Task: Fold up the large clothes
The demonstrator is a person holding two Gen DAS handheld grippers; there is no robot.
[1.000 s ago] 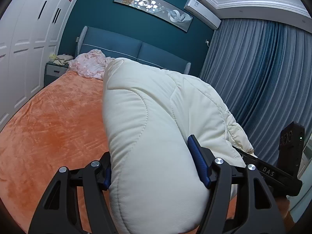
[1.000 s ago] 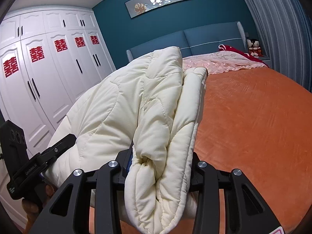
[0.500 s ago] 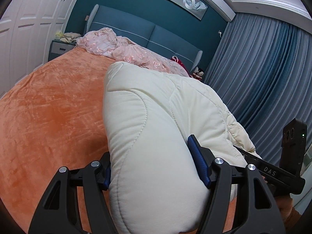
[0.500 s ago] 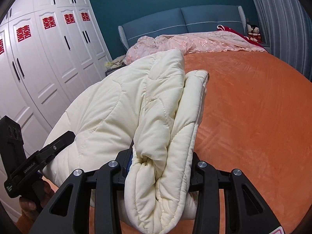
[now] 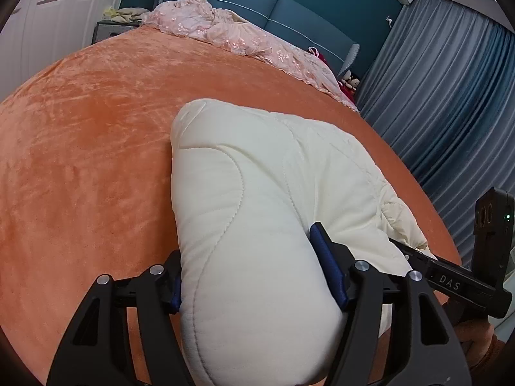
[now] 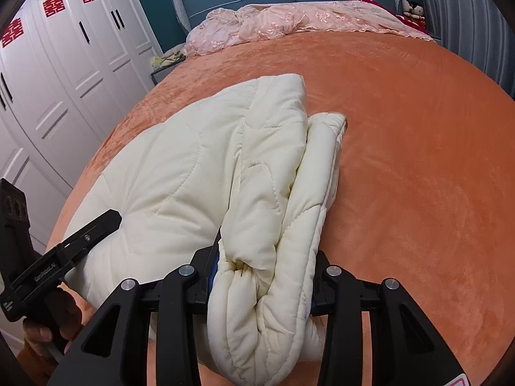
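Cream quilted garment (image 5: 257, 193) with wavy stitching; orange plush bed cover (image 5: 80, 144); pink floral lace fabric (image 6: 289, 22); white wardrobe (image 6: 64, 64) bearing red characters.

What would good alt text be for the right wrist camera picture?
The right hand-held gripper clamps a bunched edge of a cream quilted coat lying on an orange bedspread. The left hand-held gripper holds its other side; white wardrobes and a pink cover sit behind.

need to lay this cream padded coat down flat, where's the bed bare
Bare orange bedspread runs wide to the right of the cream coat, up to the pink lace cover at the headboard. In the left wrist view, more free spread lies left of the coat. Crowded only along the headboard.
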